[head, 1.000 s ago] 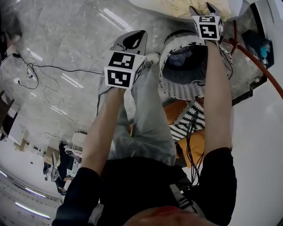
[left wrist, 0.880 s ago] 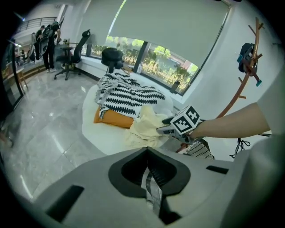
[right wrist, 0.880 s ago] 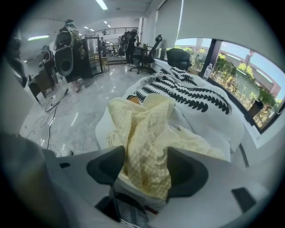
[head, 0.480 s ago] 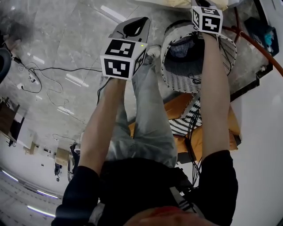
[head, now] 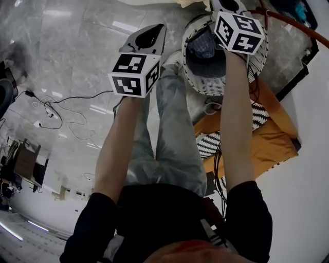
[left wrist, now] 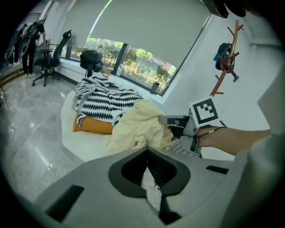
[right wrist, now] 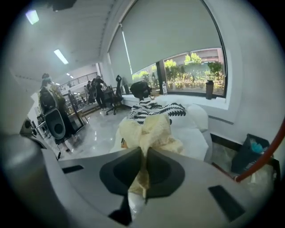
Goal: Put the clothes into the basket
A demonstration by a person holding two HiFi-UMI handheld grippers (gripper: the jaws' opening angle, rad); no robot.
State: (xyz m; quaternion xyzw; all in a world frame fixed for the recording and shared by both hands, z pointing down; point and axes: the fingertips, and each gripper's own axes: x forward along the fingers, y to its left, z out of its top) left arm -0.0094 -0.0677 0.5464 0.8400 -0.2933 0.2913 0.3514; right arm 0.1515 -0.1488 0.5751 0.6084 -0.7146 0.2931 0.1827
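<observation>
My right gripper (right wrist: 143,153) has a cream garment (right wrist: 151,129) pinched between its jaws, which are still closing; the cloth hangs up from a white bed (right wrist: 198,120). In the head view that right gripper (head: 227,5) reaches past the far rim of the white woven basket (head: 226,77), which holds a blue cloth (head: 201,47). From the left gripper view, the right gripper (left wrist: 178,124) sits against the cream garment (left wrist: 136,127). My left gripper (left wrist: 147,153) is shut and empty, held beside the basket (left wrist: 183,148); the head view shows the left gripper (head: 151,37) over the floor.
A black-and-white zigzag cloth (left wrist: 104,97) and an orange cushion (left wrist: 91,125) lie on the bed. Another orange cushion (head: 270,146) with zigzag fabric (head: 229,134) sits by my right leg. Cables (head: 56,109) trail on the marble floor. A coat rack (left wrist: 229,49) stands against the wall.
The right gripper's jaws have gone from open at the cream garment to shut on it, and the hand has lifted and rolled. The left gripper has drifted a little upward.
</observation>
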